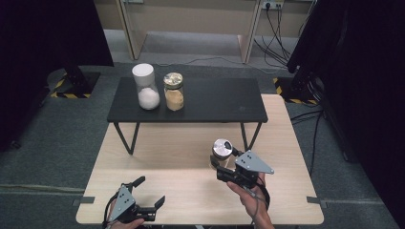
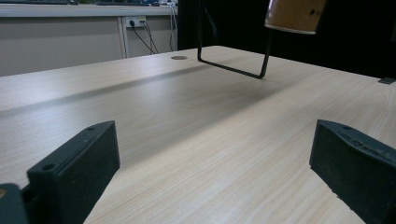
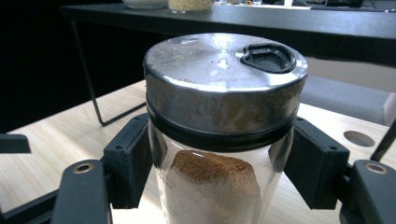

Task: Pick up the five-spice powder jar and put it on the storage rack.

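A glass jar (image 1: 221,151) of brown powder with a silver metal lid (image 3: 224,65) hangs above the wooden table (image 1: 181,157), held upright in my right gripper (image 1: 220,168), which is shut on the glass just under the lid. In the right gripper view the black pads (image 3: 128,158) press the jar (image 3: 215,186) from both sides. Its bottom (image 2: 294,16) shows lifted off the table in the left gripper view. My left gripper (image 1: 152,191) rests at the table's near left edge, its jaws wide apart with nothing between them (image 2: 210,163).
A low black shelf (image 1: 215,102) on wire legs stands across the far part of the table. On it are a jar of white powder with a white lid (image 1: 145,86) and a jar of yellow powder (image 1: 174,91). Cables lie on the floor behind.
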Available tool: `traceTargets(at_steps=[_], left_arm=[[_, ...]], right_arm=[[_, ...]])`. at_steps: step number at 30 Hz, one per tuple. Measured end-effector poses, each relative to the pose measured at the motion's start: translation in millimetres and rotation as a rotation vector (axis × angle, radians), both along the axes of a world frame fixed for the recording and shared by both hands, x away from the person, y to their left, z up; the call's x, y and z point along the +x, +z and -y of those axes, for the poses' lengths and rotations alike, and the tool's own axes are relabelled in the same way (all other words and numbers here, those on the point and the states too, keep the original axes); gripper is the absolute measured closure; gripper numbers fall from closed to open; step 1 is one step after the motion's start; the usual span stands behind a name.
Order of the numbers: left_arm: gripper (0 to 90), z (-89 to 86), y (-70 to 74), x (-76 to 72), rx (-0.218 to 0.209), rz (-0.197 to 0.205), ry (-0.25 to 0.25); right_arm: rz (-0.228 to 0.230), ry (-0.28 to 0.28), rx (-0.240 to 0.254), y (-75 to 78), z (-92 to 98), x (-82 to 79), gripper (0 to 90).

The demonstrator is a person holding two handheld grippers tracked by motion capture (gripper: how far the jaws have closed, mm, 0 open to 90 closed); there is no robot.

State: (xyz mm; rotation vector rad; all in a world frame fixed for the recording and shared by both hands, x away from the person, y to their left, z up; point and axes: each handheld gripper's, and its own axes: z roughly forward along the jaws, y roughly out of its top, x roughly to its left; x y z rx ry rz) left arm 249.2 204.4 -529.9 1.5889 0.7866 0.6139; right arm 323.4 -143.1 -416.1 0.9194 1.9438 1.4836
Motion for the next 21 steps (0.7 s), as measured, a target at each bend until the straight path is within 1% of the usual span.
traceTargets(at_steps=[2, 7, 12, 14, 19, 21], left_arm=[[1.0, -0.1, -0.3, 0.2, 0.001, -0.002, 0.0], [1.0, 0.0, -0.2, 0.2, 0.001, -0.001, 0.001], [1.0, -0.1, -0.3, 0.3, 0.002, -0.001, 0.0], [1.0, 0.1, -0.5, 0.3, 0.003, -0.002, -0.001], [1.0, -0.1, -0.3, 0.3, 0.002, -0.002, 0.0], [1.0, -0.2, -0.3, 0.3, 0.0, -0.002, 0.0]], right_arm=[[-0.003, 0.003, 0.001, 3.0, -0.2, 0.3, 31.0], [0.012, 0.008, -0.002, 13.5, -0.5, 2.2, 30.9], [0.02, 0.024, -0.011, 23.4, -3.5, 4.4, 30.9], [0.02, 0.038, -0.016, 27.6, -5.8, 5.2, 31.0], [0.005, 0.073, -0.006, 36.5, -12.2, 10.6, 31.0], [0.009, 0.077, -0.015, 39.6, -14.5, 12.7, 31.0]])
